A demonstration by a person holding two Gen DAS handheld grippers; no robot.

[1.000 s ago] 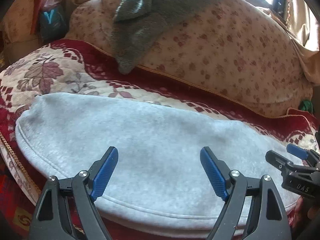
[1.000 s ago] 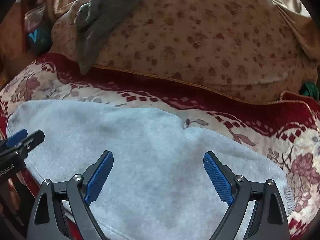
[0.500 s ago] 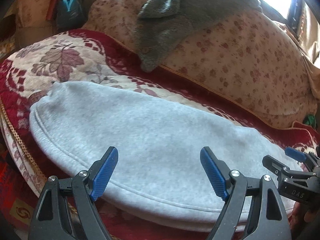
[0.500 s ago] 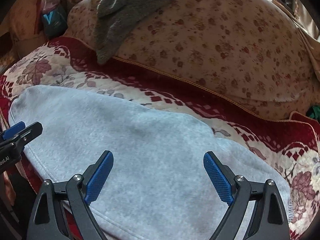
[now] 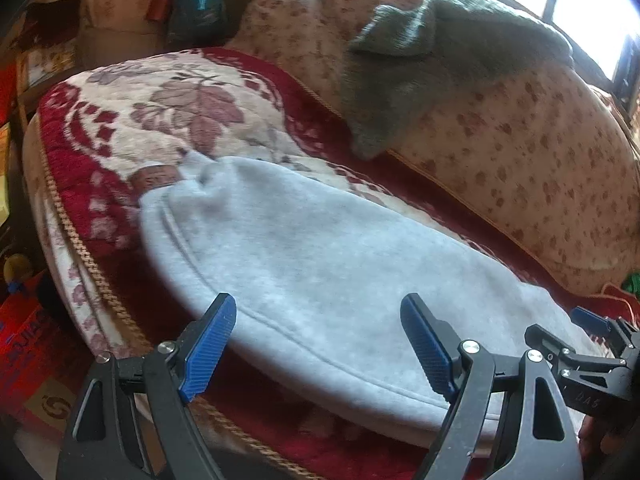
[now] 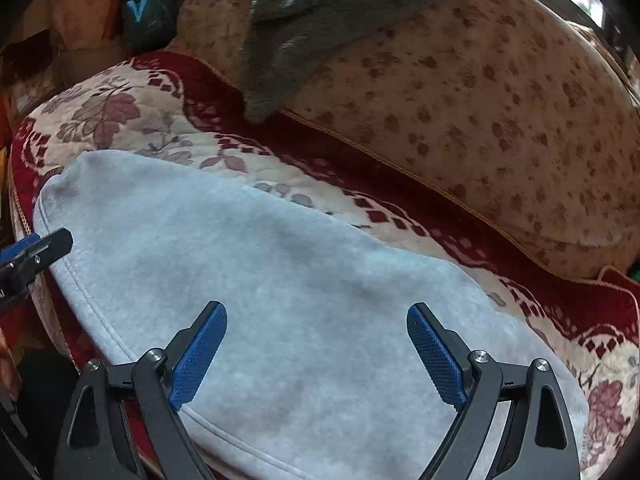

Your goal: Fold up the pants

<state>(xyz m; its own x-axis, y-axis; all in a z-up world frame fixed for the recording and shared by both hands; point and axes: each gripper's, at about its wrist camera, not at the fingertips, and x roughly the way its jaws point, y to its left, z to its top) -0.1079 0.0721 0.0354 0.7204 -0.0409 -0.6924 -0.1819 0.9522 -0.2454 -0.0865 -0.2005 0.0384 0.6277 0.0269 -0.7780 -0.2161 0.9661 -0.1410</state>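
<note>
Light grey fleece pants lie flat along the front of a red and cream floral sofa seat; they also fill the right wrist view. My left gripper is open and empty, hovering over the pants' near seam. My right gripper is open and empty above the pants' middle. The right gripper shows at the right edge of the left wrist view, and a left finger shows at the left edge of the right wrist view.
A spotted beige back cushion rises behind the seat, with a dark grey-green towel draped over it. The seat's corded front edge drops to cluttered floor with a red box. A blue bag sits far left.
Both grippers have moved rightward and pulled back slightly, so the pants and cushion have shifted right in the views. The jaws have stayed open and empty.
</note>
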